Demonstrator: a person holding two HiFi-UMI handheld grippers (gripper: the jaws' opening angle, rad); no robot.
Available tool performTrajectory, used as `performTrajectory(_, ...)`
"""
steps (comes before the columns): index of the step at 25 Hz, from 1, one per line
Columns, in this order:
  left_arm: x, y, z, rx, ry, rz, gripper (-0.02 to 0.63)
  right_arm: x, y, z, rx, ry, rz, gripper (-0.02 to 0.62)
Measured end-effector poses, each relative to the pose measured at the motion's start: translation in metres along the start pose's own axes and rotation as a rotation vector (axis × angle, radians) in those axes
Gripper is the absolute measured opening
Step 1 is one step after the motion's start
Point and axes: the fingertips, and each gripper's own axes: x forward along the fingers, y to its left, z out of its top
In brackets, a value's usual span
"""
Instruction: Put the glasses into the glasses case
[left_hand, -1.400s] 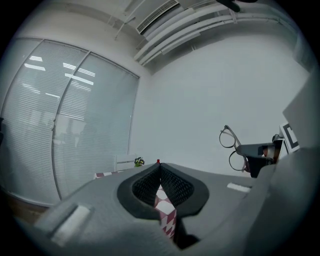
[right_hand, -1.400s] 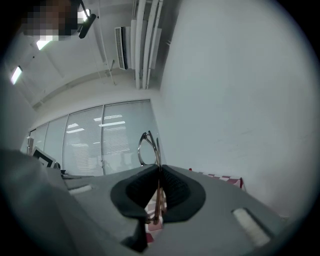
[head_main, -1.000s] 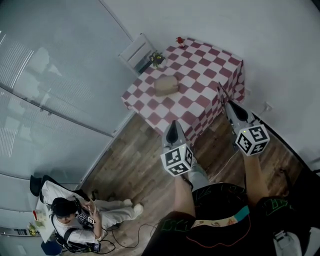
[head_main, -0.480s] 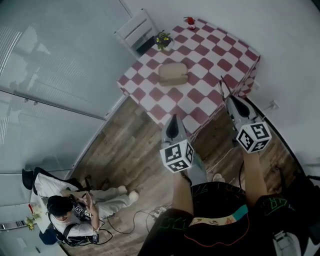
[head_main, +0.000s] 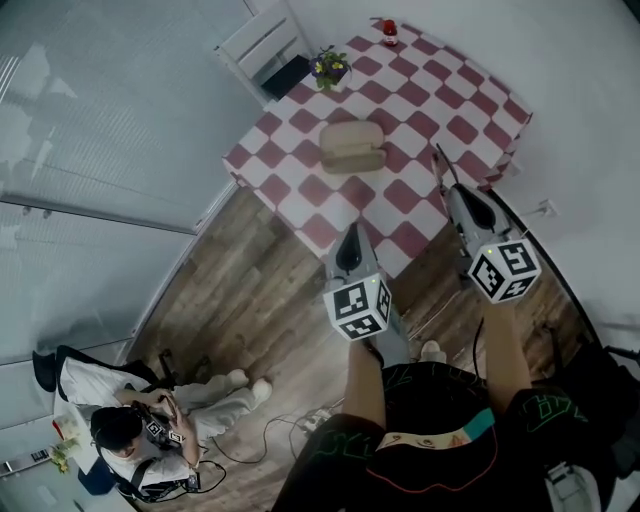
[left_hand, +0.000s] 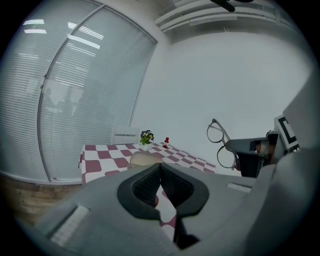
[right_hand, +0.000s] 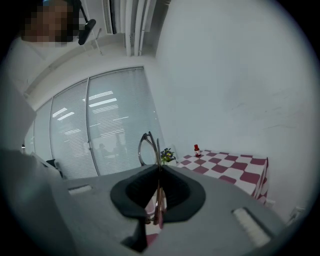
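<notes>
The surface (head_main: 410, 110) is being closed on. Against the earlier head views, its near corner is now being overlapped by both hand-held grippers, where a second ago bare floor was being shown ahead of them.

The glasses (right_hand: 148, 148) are being held clenched in the right hand-held gripper (right_hand: 159, 172), with the lenses standing up past the jaw tips. They are being carried in the air above the near right edge of the surface, well apart from the case (head_main: 352, 147). The case is being left untouched near the middle of the surface, and whether it is open cannot be told.

The left hand-held gripper (left_hand: 160, 172) is being kept clenched on nothing, its jaws together, over the near corner.

The approach is judged to be nearly done, and the placing is not yet being started. If the case is shut, its lid is likely to need lifting by the left hand-held gripper first.
</notes>
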Motion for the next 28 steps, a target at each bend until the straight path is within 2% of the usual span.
performTrajectory(9, 0.03, 0.039, 0.026, -0.045, -0.022, -0.03, 0.011, 0.047, 0.019, 0.011, -0.027, 0.005, -0.023, 0.021)
performTrajectory(12, 0.036, 0.053, 0.029, -0.052, -0.006, -0.056, 0.011, 0.066, 0.034, 0.016, -0.038, 0.009, -0.014, 0.021)
performTrajectory(15, 0.04, 0.073, 0.032, -0.048, 0.007, -0.019, 0.011, 0.087, 0.05, 0.024, -0.043, -0.003, 0.001, 0.021)
performTrajectory(19, 0.045, 0.08, 0.046, -0.02, -0.039, -0.015, 0.01, 0.106, 0.06, 0.029, -0.058, -0.004, 0.007, 0.021)
performTrajectory(25, 0.047, 0.092, 0.062, -0.022, -0.082, -0.014, 0.011, 0.119, 0.07, 0.035, -0.108, 0.006, 0.012, 0.021)
performTrajectory(28, 0.052, 0.087, 0.079, -0.008, -0.114, -0.051, 0.011, 0.122, 0.069, 0.05, -0.127, -0.017, 0.009, 0.021)
